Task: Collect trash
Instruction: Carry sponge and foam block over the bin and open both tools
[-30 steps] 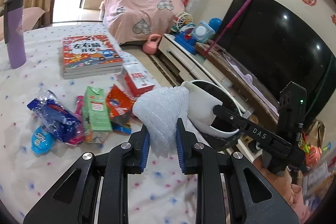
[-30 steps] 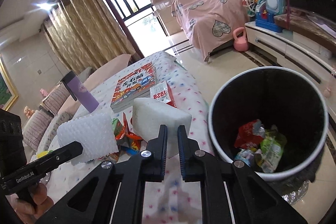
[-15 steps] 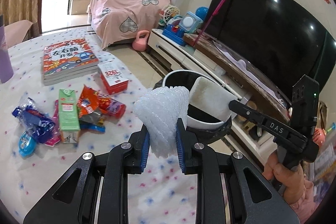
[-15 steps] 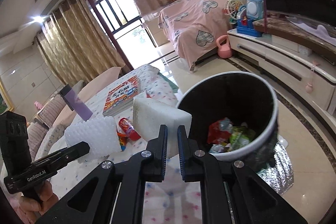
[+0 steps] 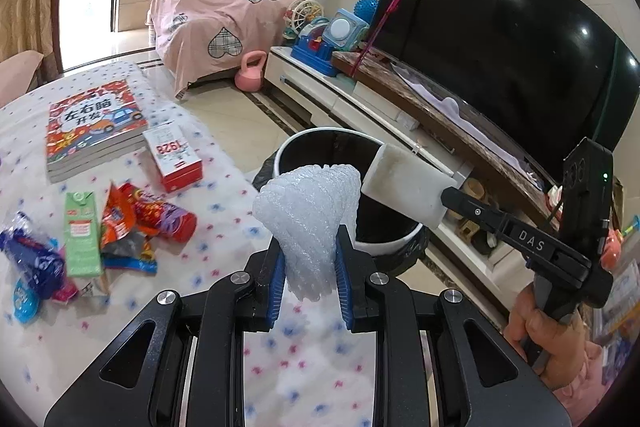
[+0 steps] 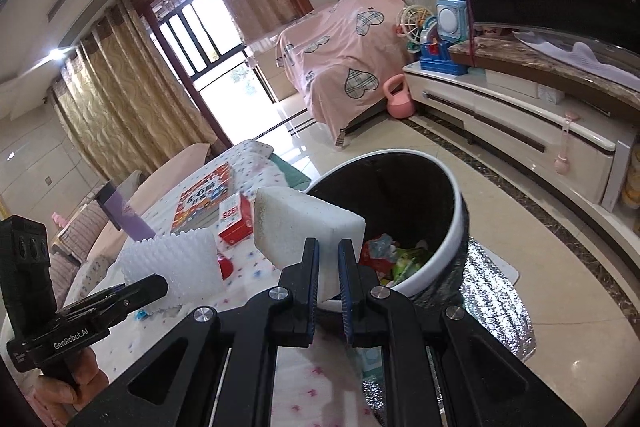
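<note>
Left tongs: the left gripper point(image 5: 308, 267) is pinched on a white foam net point(image 5: 308, 215), which is squeezed between the blue pads and fans out above them.
Right tongs: the right gripper point(image 6: 328, 267) is clamped on a white foam block point(image 6: 304, 231); the block is held by one end and sticks out ahead of the fingers.
Foam net: it is held above the table edge, just beside the bin in the left wrist view.
Foam block: in the left wrist view it is seen over the open mouth of the bin, at its right rim.
Bin: a round bin point(image 6: 448, 251) with a white rim and a black inside is stood on the floor beside the table; crumpled wrappers point(image 6: 396, 255) are seen at its bottom.
Table: a white cloth with small coloured dots point(image 5: 224, 227) is spread over it.
Trash left on the table: a green carton point(image 5: 82, 235), red snack packets point(image 5: 156, 219) and a blue wrapper point(image 5: 32, 263) are lying together, well apart from the bin.
Other things on the table: a stack of books point(image 5: 96, 127) and a small red and white box point(image 5: 172, 157) are set beside each other.
Hands: each gripper handle is gripped by a person's hand point(image 5: 548, 331).
</note>
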Action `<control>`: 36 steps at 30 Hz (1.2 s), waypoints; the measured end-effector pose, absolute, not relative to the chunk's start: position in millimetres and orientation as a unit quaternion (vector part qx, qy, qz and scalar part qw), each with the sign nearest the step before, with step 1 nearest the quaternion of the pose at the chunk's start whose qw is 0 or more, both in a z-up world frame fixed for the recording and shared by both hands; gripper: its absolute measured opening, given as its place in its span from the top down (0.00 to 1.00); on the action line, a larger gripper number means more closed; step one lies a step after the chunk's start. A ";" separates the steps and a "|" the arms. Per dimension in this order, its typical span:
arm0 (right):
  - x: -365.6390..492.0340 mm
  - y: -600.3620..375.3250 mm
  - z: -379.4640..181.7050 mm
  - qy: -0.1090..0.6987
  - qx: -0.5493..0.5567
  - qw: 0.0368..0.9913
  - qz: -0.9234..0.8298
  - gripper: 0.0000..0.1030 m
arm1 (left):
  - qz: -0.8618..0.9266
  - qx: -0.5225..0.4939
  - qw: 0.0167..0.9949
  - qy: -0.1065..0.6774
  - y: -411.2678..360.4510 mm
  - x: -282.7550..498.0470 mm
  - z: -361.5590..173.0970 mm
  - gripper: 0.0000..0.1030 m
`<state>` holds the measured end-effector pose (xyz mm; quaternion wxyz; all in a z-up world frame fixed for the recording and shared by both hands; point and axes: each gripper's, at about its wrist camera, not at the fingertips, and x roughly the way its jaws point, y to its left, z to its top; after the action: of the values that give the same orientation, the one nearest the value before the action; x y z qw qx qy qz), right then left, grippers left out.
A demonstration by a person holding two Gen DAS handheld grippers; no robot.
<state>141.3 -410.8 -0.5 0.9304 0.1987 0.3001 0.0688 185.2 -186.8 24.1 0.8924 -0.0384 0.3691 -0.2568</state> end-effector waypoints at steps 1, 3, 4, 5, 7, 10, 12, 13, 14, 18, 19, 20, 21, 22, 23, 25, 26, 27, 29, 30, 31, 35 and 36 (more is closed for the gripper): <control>142.9 -412.7 -1.4 0.301 0.199 0.930 0.067 0.91 | -0.257 -0.036 0.892 0.369 -189.9 187.2 23.9 0.80; 144.2 -414.0 -2.7 0.303 0.197 0.930 0.063 0.91 | -0.258 -0.032 0.892 0.371 -195.8 193.6 22.7 0.80; 145.0 -415.4 -3.3 0.304 0.196 0.930 0.061 0.91 | -0.259 -0.031 0.891 0.371 -198.3 194.6 23.2 0.80; 146.7 -416.5 -3.9 0.305 0.195 0.930 0.059 0.91 | -0.259 -0.029 0.891 0.373 -201.9 197.7 22.5 0.80; 147.9 -419.3 -4.7 0.307 0.194 0.930 0.056 0.91 | -0.260 -0.025 0.889 0.377 -208.8 204.1 20.8 0.80; 152.4 -423.6 -5.6 0.309 0.191 0.930 0.050 0.91 | -0.262 -0.023 0.886 0.382 -216.1 210.2 18.4 0.80; 155.3 -426.3 -6.5 0.311 0.190 0.930 0.047 0.91 | -0.263 -0.017 0.885 0.385 -223.6 215.1 16.5 0.80; 156.9 -427.6 -7.0 0.312 0.189 0.930 0.045 0.91 | -0.264 -0.015 0.884 0.386 -226.1 217.1 14.9 0.80; 158.5 -428.8 -7.4 0.313 0.188 0.930 0.043 0.91 | -0.264 -0.014 0.883 0.388 -228.8 219.1 13.1 0.80; 164.9 -431.8 -10.6 0.318 0.184 0.929 0.038 0.91 | -0.264 -0.010 0.880 0.395 -237.5 228.5 7.2 0.80; 167.3 -431.9 -11.2 0.321 0.182 0.929 0.037 0.91 | -0.265 -0.010 0.878 0.398 -240.2 231.8 5.8 0.80; 169.3 -431.8 -12.0 0.323 0.180 0.929 0.036 0.91 | -0.265 -0.010 0.877 0.401 -242.9 235.5 3.6 0.80; 170.5 -432.1 -13.2 0.324 0.178 0.928 0.035 0.91 | -0.265 -0.009 0.875 0.404 -245.3 238.2 1.9 0.80; 172.6 -432.1 -14.3 0.327 0.175 0.928 0.032 0.91 | -0.266 -0.008 0.874 0.406 -247.6 240.7 0.4 0.80; 174.6 -432.2 -15.5 0.330 0.172 0.928 0.030 0.91 | -0.266 -0.006 0.874 0.407 -249.6 242.3 -0.7 0.80; 178.5 -433.1 -17.2 0.334 0.169 0.927 0.029 0.91 | -0.264 -0.001 0.874 0.409 -254.3 246.0 -3.5 0.80; 179.9 -432.8 -17.9 0.336 0.166 0.927 0.027 0.91 | -0.265 0.000 0.873 0.410 -256.4 248.0 -4.9 0.79; 181.8 -432.5 -18.7 0.339 0.161 0.927 0.024 0.91 | -0.265 0.000 0.872 0.412 -258.4 249.7 -6.4 0.79; 185.2 -431.9 -20.0 0.344 0.154 0.926 0.021 0.91 | -0.263 0.002 0.868 0.420 -263.0 253.3 -10.9 0.77; 187.5 -432.6 -20.9 0.346 0.151 0.926 0.019 0.91 | -0.258 0.003 0.868 0.424 -264.1 254.6 -13.1 0.73; 189.8 -433.3 -22.0 0.347 0.150 0.925 0.019 0.91 | -0.255 0.002 0.868 0.426 -264.3 255.3 -14.5 0.69; 194.9 -435.6 -26.3 0.354 0.148 0.923 0.020 0.82 | -0.250 -0.003 0.869 0.428 -261.3 254.9 -16.7 0.56; 195.0 -436.7 -27.1 0.353 0.151 0.923 0.020 0.76 | -0.249 -0.003 0.869 0.427 -259.6 253.8 -16.4 0.53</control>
<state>195.0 -436.7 -27.1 0.9229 0.1513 0.3534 0.0197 253.8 -259.6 -16.4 0.8691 -0.0032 0.4271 -0.2494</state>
